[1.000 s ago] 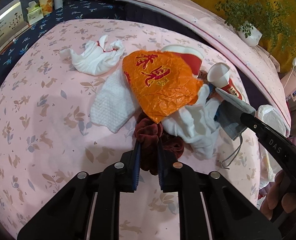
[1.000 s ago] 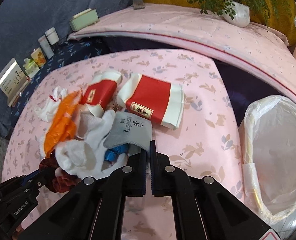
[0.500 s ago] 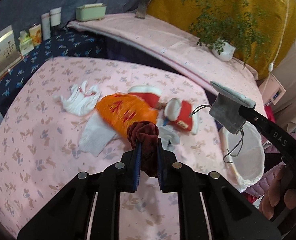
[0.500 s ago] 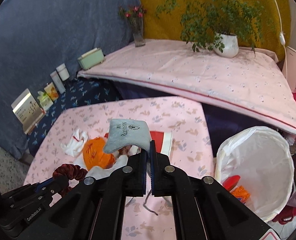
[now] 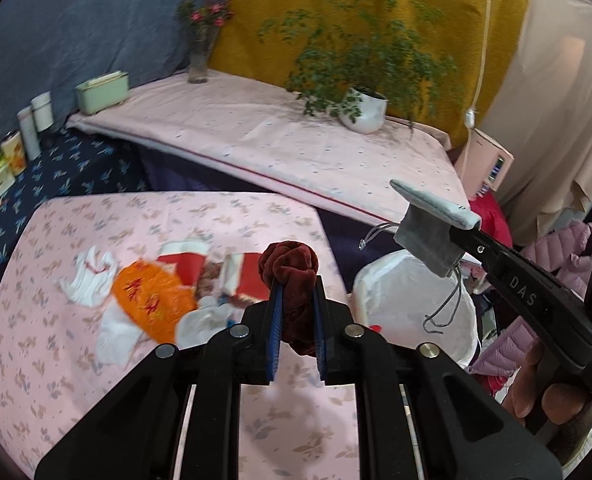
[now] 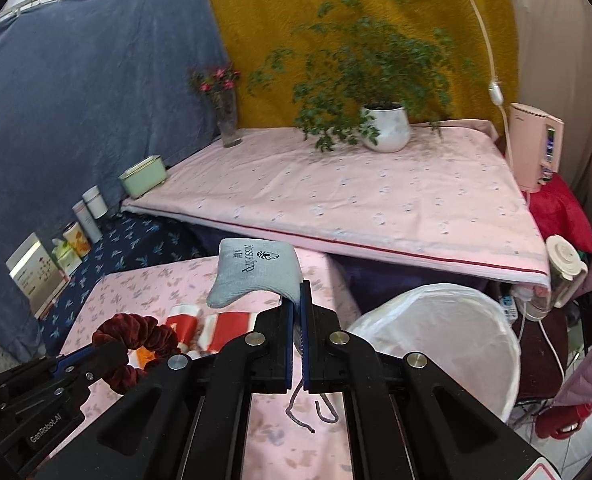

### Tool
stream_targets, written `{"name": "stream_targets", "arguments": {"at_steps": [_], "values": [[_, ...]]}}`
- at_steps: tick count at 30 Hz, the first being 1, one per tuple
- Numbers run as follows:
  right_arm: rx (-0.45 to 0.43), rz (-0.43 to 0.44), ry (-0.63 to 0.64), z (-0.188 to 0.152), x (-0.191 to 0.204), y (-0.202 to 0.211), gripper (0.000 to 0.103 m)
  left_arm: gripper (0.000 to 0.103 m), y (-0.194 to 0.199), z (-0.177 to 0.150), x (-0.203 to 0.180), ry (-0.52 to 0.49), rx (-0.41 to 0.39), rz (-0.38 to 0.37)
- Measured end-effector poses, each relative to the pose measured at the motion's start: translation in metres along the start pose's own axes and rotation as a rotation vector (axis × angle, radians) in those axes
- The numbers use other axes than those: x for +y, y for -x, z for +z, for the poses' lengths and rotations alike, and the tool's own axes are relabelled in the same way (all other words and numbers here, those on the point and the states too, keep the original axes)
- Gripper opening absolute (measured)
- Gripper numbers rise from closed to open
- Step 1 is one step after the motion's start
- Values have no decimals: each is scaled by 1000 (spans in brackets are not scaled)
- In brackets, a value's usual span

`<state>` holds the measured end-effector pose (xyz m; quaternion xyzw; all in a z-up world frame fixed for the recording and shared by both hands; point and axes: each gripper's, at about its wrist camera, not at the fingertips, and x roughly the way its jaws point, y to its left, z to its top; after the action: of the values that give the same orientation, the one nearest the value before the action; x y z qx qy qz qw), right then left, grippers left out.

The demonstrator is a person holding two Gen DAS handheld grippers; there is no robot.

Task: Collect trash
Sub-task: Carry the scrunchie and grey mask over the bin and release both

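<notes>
Overhead, jaws clamp a scrunchie (image 5: 291, 280) and grey pouch (image 6: 255, 276) above the pink floral table (image 5: 95, 360).

The pile of litter (image 5: 163, 292) at centre left of the left wrist view is smeared by blur, so the print on the orange wrapper (image 5: 149, 300) can't be read. The dark red scrunchie (image 5: 291, 280) hides part of the red-and-white cups (image 5: 215, 268). In the right wrist view, the fingers (image 6: 285, 344) cover the grey pouch's (image 6: 255, 272) lower end, and the bin's (image 6: 448, 344) inside is out of sight.
</notes>
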<state>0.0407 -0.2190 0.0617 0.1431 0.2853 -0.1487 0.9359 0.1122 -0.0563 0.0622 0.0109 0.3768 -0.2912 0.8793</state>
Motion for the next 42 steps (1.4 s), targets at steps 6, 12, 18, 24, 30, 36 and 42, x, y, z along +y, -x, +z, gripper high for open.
{"name": "stream_targets", "arguments": {"at_steps": [6, 12, 18, 24, 30, 36, 42], "values": [[-10, -63, -69, -4, -47, 8, 3, 13, -18, 4, -49, -81, 7, -53], [-2, -120, -150, -14, -95, 11, 3, 13, -41, 3, -89, -144, 29, -115], [22, -179, -188, -26, -126, 4, 3, 14, -64, 1, -119, -182, 67, -159], [59, -194, -213, -38, -146, -8, 3, 14, -82, -2, -135, -191, 97, -187], [76, -202, -239, -44, -152, -16, 12, 33, -92, -1, -142, -183, 98, -190], [60, -208, -242, -43, -151, -15, 34, 48, -92, 0, -135, -165, 86, -161], [59, -193, -233, -40, -144, -15, 34, 50, -93, -2, -120, -129, 93, -133]]}}
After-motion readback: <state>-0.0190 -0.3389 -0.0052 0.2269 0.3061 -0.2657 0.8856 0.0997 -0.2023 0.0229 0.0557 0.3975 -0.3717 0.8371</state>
